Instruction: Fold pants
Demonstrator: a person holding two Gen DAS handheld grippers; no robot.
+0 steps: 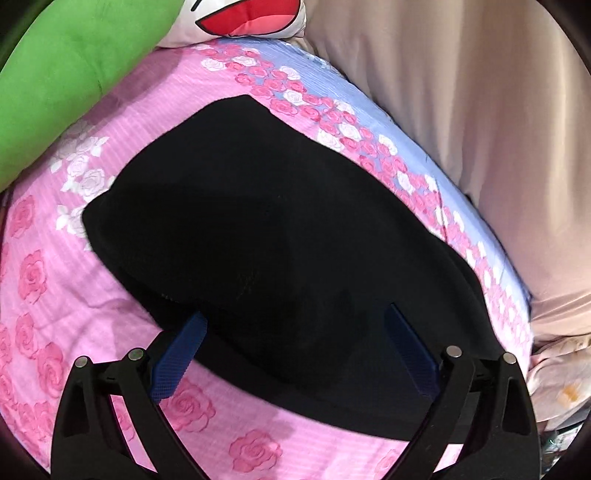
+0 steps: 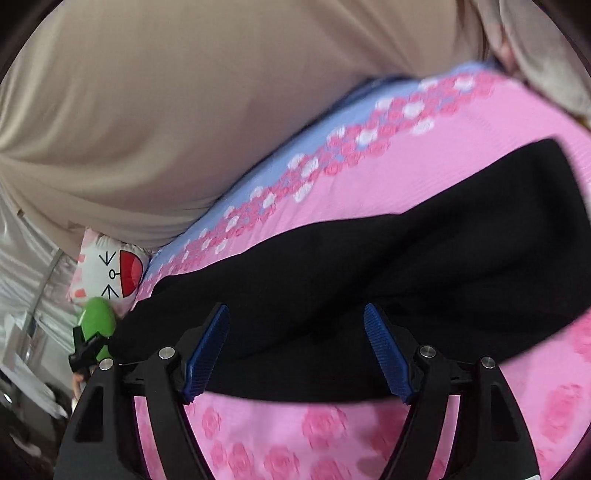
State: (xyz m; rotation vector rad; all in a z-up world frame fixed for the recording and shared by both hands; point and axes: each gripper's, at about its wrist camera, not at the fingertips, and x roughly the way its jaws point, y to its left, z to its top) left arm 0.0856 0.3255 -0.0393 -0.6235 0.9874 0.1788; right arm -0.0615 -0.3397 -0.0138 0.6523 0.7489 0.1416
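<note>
The black pants [image 1: 258, 221] lie folded into a long dark bundle on the pink rose-print bed sheet [image 1: 48, 295]. My left gripper [image 1: 295, 314] hovers over the bundle's near end. It is open wide, and its blue pads [image 1: 181, 354] stand well apart with black cloth below the gap. In the right wrist view the pants [image 2: 406, 266] stretch from the lower left to the upper right. My right gripper [image 2: 295, 308] is open above their near edge, and its blue pads [image 2: 207, 350] press on nothing.
A green plush [image 1: 66, 81] and a white cushion with a red mouth [image 1: 251, 18] lie at one end of the bed. They also show as a green plush [image 2: 96, 321] and white cushion [image 2: 114, 269] in the right wrist view. Beige fabric [image 1: 480, 110] borders the sheet's blue edge [image 1: 369, 107].
</note>
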